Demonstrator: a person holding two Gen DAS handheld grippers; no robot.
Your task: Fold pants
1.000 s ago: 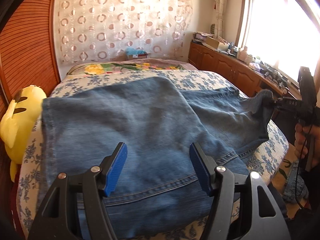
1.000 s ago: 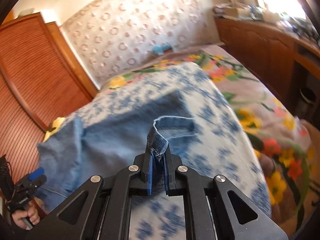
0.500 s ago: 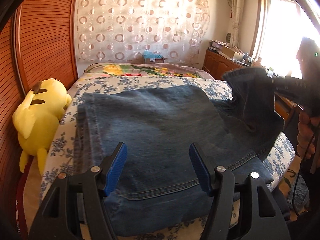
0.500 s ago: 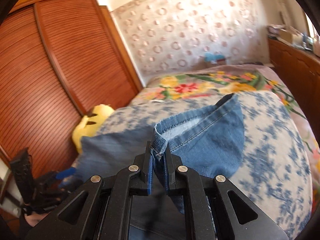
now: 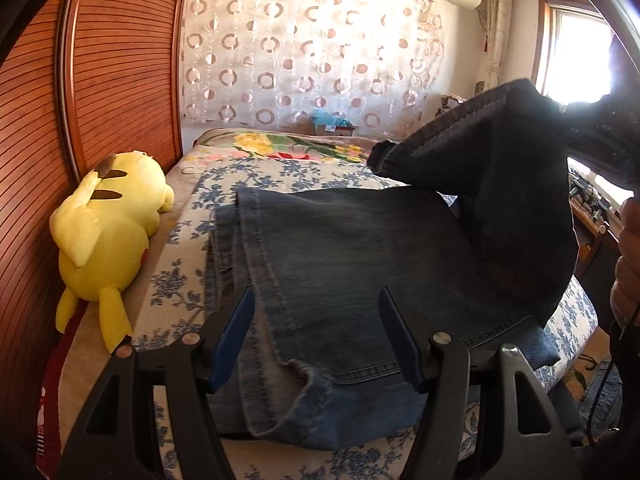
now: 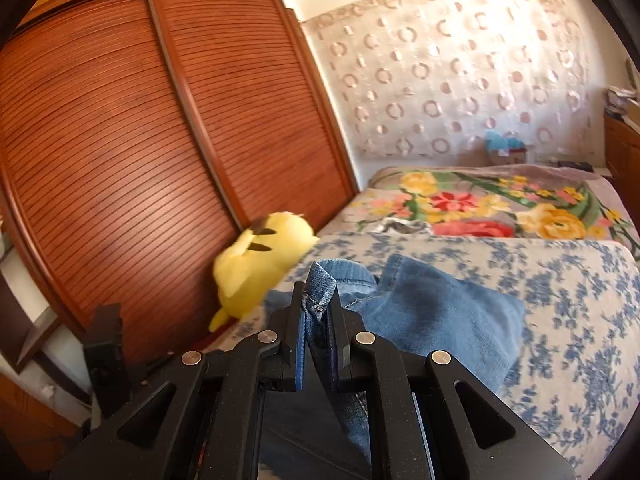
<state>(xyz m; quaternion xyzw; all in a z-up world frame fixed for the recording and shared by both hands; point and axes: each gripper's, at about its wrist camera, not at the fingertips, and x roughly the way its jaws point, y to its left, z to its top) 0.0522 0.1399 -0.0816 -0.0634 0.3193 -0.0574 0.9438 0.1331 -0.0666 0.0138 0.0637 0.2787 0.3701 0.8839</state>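
Note:
Blue denim pants (image 5: 340, 264) lie spread on the bed, waistband toward me. My left gripper (image 5: 316, 336) hovers open above the near waistband, with only cloth below its blue pads. My right gripper (image 6: 318, 312) is shut on the pants' leg end (image 6: 320, 284), a fold of hem pinched between its pads. In the left wrist view that lifted leg (image 5: 500, 168) hangs in the air at the right, carried over the flat part, with the right gripper (image 5: 568, 120) at its top corner and a hand (image 5: 628, 264) below it.
A yellow plush toy (image 5: 108, 232) lies along the bed's left edge against a wooden slatted wardrobe (image 5: 100, 80). A floral blanket (image 6: 500, 208) covers the bed's far end. A wooden counter with clutter (image 5: 592, 208) runs along the right under the window.
My right gripper has lifted the leg end up off the bed and swung it leftward over the pants. The left gripper has shifted sideways toward the pants' left edge, still open.

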